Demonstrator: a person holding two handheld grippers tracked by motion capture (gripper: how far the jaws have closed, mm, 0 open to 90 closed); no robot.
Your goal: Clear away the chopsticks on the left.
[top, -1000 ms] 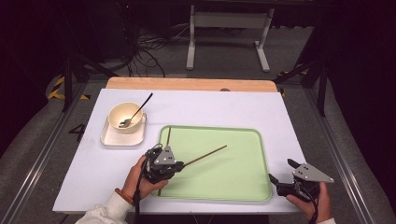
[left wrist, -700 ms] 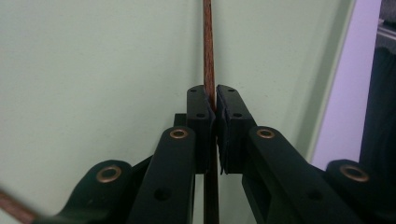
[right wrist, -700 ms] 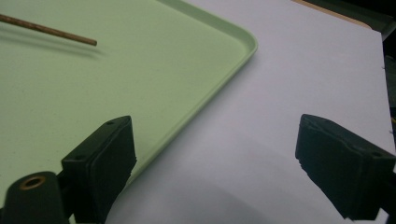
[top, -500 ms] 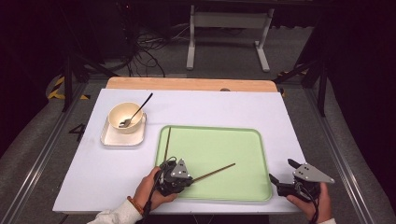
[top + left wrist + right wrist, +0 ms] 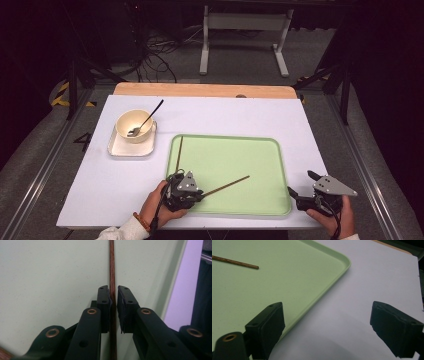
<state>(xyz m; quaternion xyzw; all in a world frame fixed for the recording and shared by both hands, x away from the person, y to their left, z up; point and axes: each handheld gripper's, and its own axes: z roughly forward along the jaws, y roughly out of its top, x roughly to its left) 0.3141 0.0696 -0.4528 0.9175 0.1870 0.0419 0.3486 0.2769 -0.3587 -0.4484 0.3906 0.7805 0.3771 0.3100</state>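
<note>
left gripper (image 5: 186, 192) jaws, having just been opening a little, are standing narrowly around the thin brown wooden chopstick (image 5: 111, 270) lying on the pale green plastic tray (image 5: 260, 150); it is risking rolling free. right gripper (image 5: 320, 197) is idling, jaws wide.

So one chopstick (image 5: 112, 272) runs right between the left gripper's (image 5: 113, 293) fingers (image 5: 103, 302), lying on the tray (image 5: 260, 150), with the second chopstick (image 5: 178, 148) further out beyond them near the tray's left rim. Bowl (image 5: 134, 125) with a spoon (image 5: 145, 120) in it sits on a plate (image 5: 131, 147) off to their left, and the right gripper's (image 5: 327, 322) fingers (image 5: 272, 320) straddle the tray's right edge over the table (image 5: 225, 115)
</note>
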